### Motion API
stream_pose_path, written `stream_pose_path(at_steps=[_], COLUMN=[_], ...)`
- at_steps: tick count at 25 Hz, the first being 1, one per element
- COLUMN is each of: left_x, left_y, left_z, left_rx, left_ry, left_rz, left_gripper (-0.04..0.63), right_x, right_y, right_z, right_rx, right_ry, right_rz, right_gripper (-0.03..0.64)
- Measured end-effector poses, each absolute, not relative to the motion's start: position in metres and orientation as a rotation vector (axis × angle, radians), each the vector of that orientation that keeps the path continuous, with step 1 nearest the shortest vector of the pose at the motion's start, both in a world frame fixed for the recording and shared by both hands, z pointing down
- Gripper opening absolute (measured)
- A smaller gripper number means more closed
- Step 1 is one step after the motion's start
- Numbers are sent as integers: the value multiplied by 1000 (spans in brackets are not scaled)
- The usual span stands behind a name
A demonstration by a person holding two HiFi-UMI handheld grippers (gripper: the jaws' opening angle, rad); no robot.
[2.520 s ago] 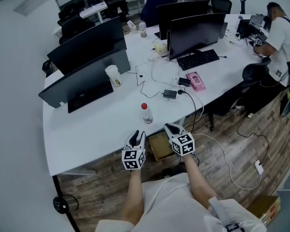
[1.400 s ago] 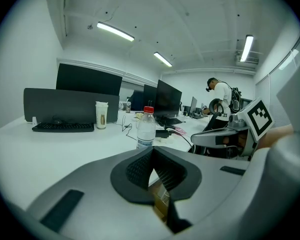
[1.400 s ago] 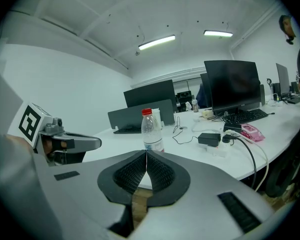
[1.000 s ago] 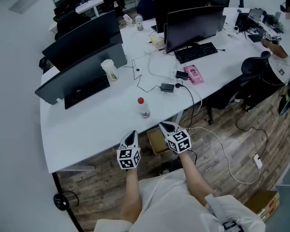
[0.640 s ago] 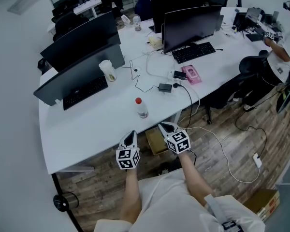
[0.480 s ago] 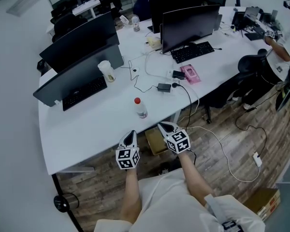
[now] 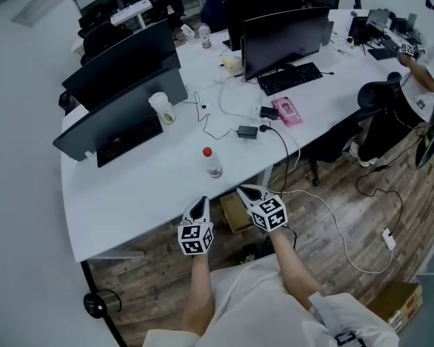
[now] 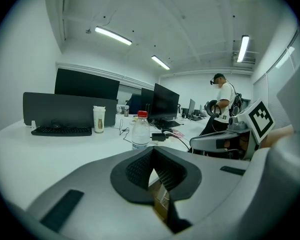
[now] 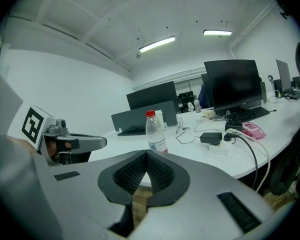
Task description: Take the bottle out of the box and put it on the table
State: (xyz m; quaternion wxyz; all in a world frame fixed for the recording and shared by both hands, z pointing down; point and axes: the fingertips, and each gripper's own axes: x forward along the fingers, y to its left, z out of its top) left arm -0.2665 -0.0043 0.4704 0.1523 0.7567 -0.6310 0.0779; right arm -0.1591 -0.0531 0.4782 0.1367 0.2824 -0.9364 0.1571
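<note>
A clear plastic bottle (image 7: 212, 163) with a red cap stands upright on the white table (image 7: 130, 194), near its front edge. It also appears in the left gripper view as the bottle (image 8: 140, 130) and in the right gripper view as the bottle (image 9: 156, 130). The brown cardboard box (image 7: 236, 213) sits on the floor under the table's edge. My left gripper (image 7: 200, 203) is shut and empty, just short of the table's edge. My right gripper (image 7: 245, 191) is also shut and empty, above the box. Both point toward the bottle from a short way off.
Several monitors (image 7: 286, 38), keyboards (image 7: 126, 142), a paper cup (image 7: 160, 108), a pink pack (image 7: 291, 112) and a power adapter with cables (image 7: 247, 131) lie further back on the table. A cable (image 7: 333, 226) runs over the wooden floor. A person (image 7: 427, 56) stands at the far right.
Both grippers have stayed shut and almost still in front of the table's edge. The bottle stands in the same spot. Only the head view has shifted a little.
</note>
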Motion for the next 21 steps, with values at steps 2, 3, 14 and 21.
stream_pose_path(at_steps=[2,3,14,21], left_x=[-265,-265,-268,-271], left_y=[-3,-3,3,3], left_z=[469,468,467,470], left_rx=[2173,2176,2178,2175], left_ry=[-1811,-1812,-1817,-1815], left_rz=[219,216,212,206], left_gripper=[14,14,14,14], right_x=[-158,-158,-161,-164], right_y=[-52,-52,-50,-50], right_z=[478,478,475,476], right_rx=[821,824,830,824], right_ry=[-2709,-2708,-2714,-2719], right_rz=[449,443,442,446], right_gripper=[38,38,38,38])
